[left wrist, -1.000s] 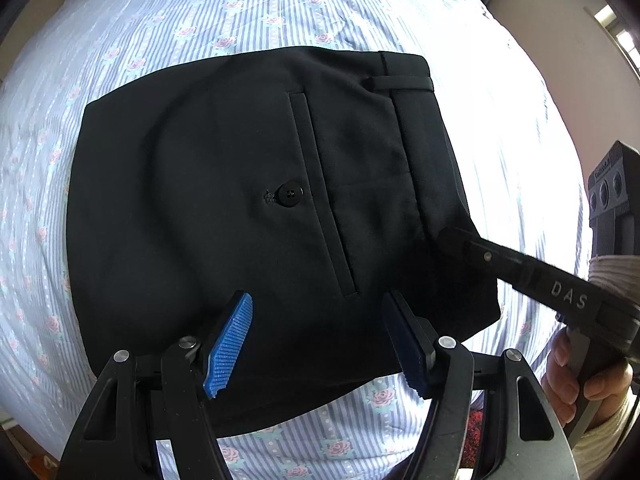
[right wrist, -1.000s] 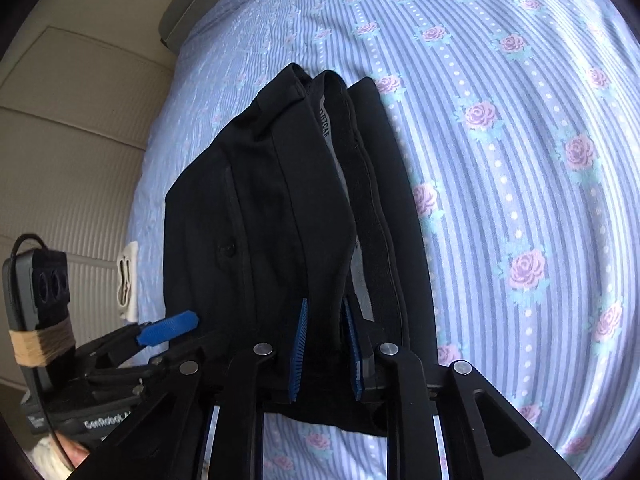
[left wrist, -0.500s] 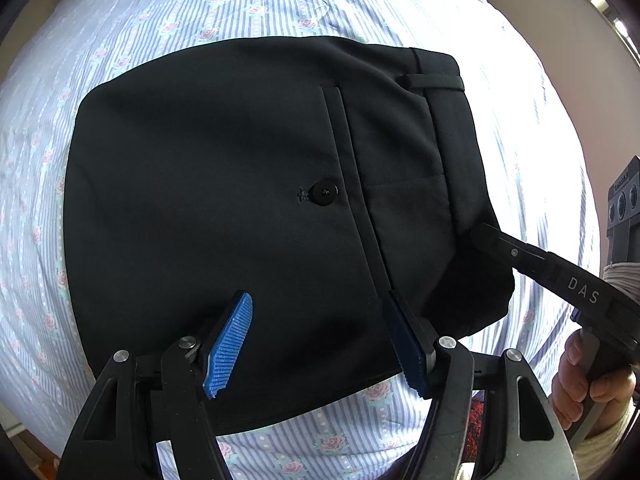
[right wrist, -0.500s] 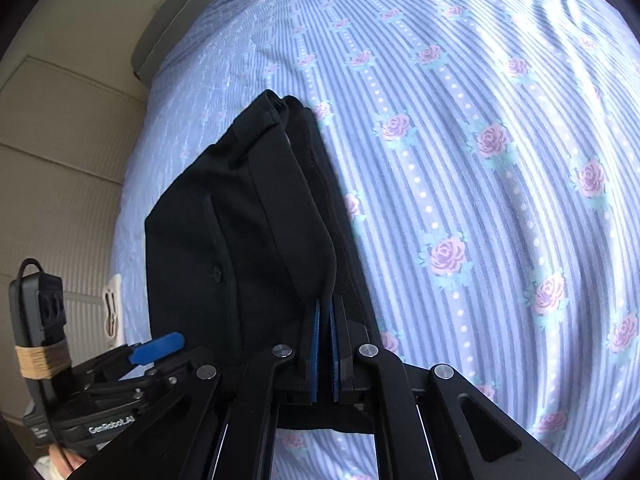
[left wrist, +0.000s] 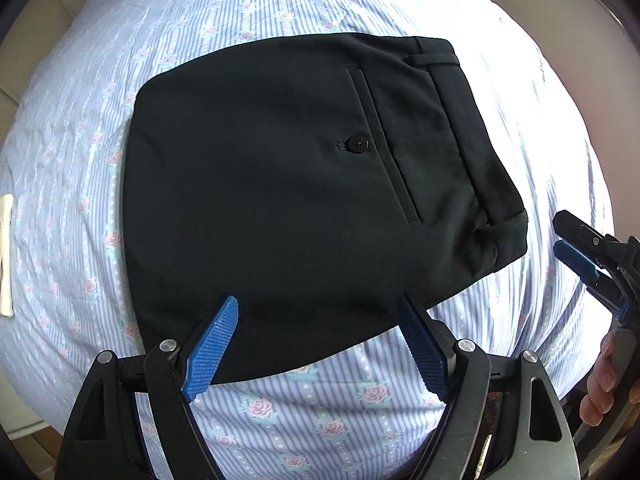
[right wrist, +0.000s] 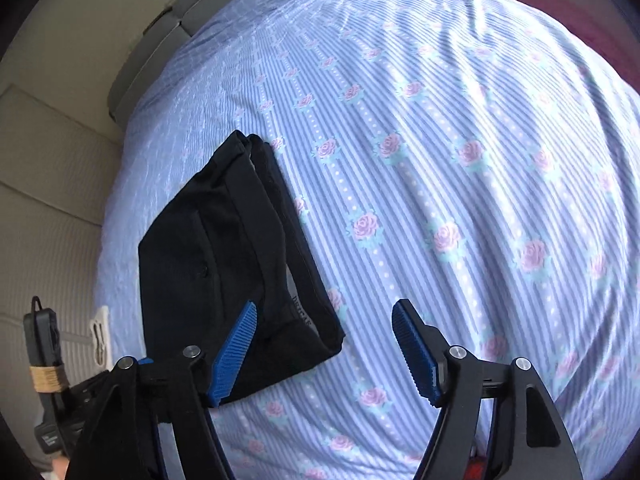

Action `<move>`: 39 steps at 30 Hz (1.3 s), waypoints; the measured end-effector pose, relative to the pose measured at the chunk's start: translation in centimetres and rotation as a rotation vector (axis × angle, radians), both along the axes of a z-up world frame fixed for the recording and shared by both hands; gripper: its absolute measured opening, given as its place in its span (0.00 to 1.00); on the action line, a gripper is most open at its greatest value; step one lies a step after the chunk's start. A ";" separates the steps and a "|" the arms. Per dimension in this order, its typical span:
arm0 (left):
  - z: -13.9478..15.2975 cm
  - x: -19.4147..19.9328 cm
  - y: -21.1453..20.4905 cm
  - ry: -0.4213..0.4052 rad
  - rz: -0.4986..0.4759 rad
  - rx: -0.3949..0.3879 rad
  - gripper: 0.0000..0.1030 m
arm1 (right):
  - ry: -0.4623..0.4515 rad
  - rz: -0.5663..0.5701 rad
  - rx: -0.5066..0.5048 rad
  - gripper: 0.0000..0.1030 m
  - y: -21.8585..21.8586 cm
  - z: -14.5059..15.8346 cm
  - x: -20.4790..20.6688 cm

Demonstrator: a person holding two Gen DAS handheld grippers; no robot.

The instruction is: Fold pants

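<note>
On the striped bed sheet (left wrist: 360,412) | folded black pants (left wrist: 304,184) lie flat | left gripper (left wrist: 320,344) wide apart just below pants | right gripper (right wrist: 324,352) wide apart beside pants, holding nothing

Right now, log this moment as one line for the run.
stage: fold done, released | pants: folded flat on bed sheet | left gripper: open, empty | right gripper: open, clear of waistband

You saw black pants (left wrist: 280,184) with a black button (left wrist: 357,144), a blue-and-white striped sheet (right wrist: 460,160) printed with pink roses, blue ribbed pads (left wrist: 212,350) on black gripper fingers, beige wall panels (right wrist: 44,184).
</note>
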State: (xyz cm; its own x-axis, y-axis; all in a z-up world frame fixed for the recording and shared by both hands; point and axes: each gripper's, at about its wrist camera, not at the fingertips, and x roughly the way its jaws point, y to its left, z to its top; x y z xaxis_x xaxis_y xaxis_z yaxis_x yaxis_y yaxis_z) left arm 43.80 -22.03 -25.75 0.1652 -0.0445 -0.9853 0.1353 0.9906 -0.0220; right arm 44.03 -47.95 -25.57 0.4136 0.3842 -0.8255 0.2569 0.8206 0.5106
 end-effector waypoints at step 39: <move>-4.2 2.4 10.0 -0.054 0.159 -0.032 0.80 | 0.074 -0.088 -0.058 0.37 9.6 -4.7 4.1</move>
